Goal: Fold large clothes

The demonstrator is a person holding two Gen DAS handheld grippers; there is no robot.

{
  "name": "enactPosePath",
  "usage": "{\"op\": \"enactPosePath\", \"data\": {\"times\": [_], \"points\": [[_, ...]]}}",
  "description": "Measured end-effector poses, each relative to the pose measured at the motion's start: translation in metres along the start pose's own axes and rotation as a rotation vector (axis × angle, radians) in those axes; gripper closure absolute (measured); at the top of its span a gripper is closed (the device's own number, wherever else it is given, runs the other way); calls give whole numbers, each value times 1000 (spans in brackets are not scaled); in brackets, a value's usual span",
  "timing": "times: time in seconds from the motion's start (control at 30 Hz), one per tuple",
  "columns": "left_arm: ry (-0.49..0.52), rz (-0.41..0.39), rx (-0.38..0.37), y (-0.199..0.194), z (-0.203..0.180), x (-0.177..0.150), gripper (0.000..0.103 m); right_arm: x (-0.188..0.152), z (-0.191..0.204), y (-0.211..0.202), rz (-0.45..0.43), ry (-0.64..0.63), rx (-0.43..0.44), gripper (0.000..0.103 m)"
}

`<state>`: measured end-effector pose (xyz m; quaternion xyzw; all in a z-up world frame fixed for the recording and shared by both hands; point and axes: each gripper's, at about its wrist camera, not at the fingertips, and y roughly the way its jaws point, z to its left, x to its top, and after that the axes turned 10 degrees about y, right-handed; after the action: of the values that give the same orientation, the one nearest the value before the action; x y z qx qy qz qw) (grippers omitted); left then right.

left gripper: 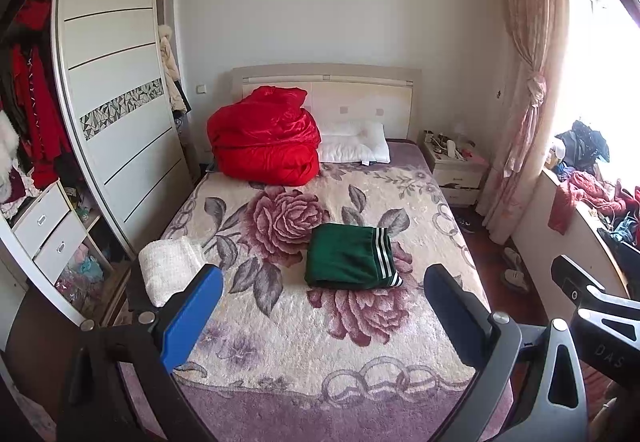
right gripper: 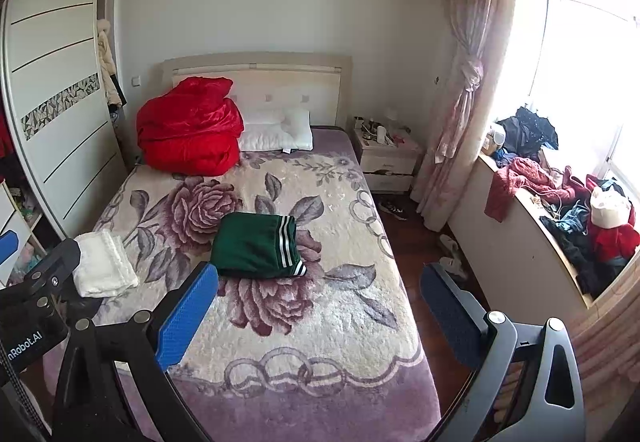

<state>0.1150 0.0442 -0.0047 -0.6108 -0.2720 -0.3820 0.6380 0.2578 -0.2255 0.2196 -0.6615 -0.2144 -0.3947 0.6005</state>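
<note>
A folded green garment with white stripes (left gripper: pixel 352 258) lies in the middle of the flowered bed cover (left gripper: pixel 304 326); it also shows in the right wrist view (right gripper: pixel 256 252). A folded white garment (left gripper: pixel 170 270) lies at the bed's left edge, also in the right wrist view (right gripper: pixel 105 266). My left gripper (left gripper: pixel 324 316) is open and empty, held above the foot of the bed. My right gripper (right gripper: pixel 320 316) is open and empty, above the bed's right foot corner. Both are well short of the green garment.
A red quilt (left gripper: pixel 264 141) and white pillows (left gripper: pixel 354 143) sit at the headboard. A wardrobe (left gripper: pixel 116 89) stands left, a nightstand (left gripper: pixel 456 165) right. A clothes-piled window ledge (right gripper: pixel 568 217) runs along the right, with shoes on the floor (right gripper: pixel 452 254).
</note>
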Motion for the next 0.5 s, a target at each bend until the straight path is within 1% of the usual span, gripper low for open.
{"op": "enactPosePath", "data": {"times": [0.5], "points": [[0, -10, 12, -4, 2, 4, 0, 1, 3, 3, 1, -1, 5, 1]]}}
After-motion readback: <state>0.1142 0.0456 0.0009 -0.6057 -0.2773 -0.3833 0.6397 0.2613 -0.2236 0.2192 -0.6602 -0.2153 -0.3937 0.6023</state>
